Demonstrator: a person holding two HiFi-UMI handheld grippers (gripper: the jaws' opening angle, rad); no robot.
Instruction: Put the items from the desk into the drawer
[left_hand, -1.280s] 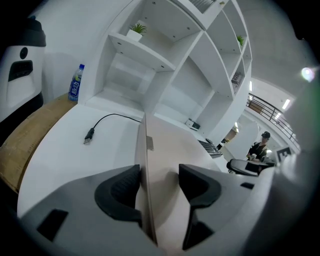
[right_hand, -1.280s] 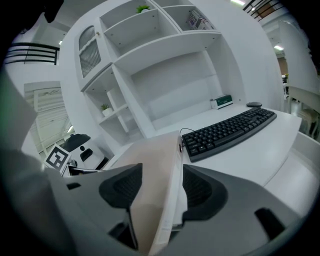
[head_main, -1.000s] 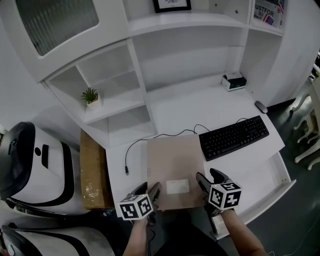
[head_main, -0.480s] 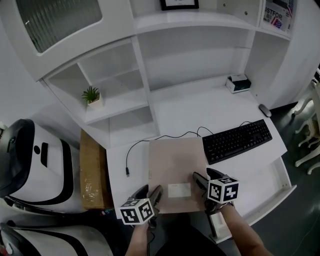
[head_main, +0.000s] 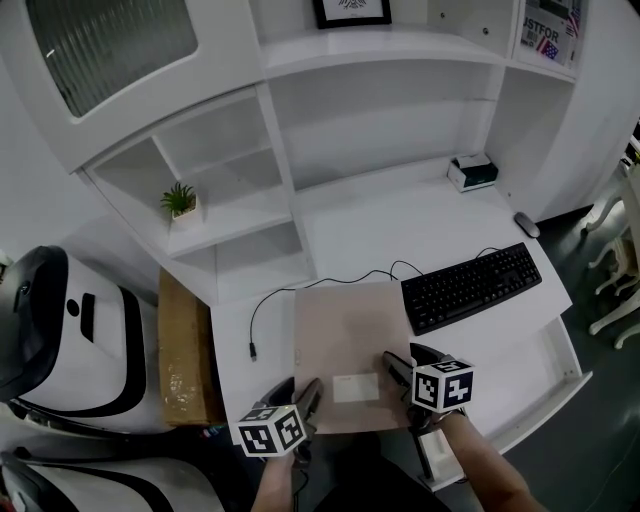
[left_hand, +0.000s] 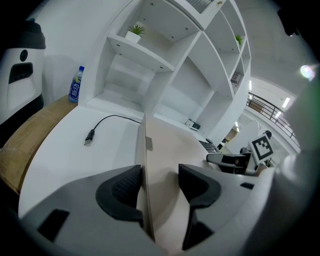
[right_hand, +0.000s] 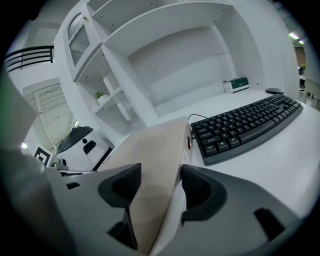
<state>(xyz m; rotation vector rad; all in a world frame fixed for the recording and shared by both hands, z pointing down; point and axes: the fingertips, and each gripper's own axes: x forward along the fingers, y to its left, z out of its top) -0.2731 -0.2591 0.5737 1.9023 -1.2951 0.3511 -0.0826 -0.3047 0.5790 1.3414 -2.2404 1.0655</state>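
A flat beige case (head_main: 350, 335) with a white label lies on the white desk (head_main: 400, 215), its near edge toward me. My left gripper (head_main: 301, 392) holds its near left corner; in the left gripper view the case's edge (left_hand: 146, 150) runs up between the jaws of that gripper (left_hand: 159, 182), with the left pad against it. My right gripper (head_main: 400, 366) holds the near right corner, and in the right gripper view the case (right_hand: 150, 160) fills the gap between the jaws of this gripper (right_hand: 160, 184). An open white drawer (head_main: 555, 365) sits low at the right.
A black keyboard (head_main: 470, 287) lies right of the case, and a black cable (head_main: 258, 318) trails to its left. A white box (head_main: 472, 171) and a small grey object (head_main: 526, 224) sit at the back right. A cardboard box (head_main: 185, 350) and a white robot (head_main: 60, 320) stand left.
The head view has shifted a little. Both grippers stay at the case's near corners; the right one has edged slightly inward.
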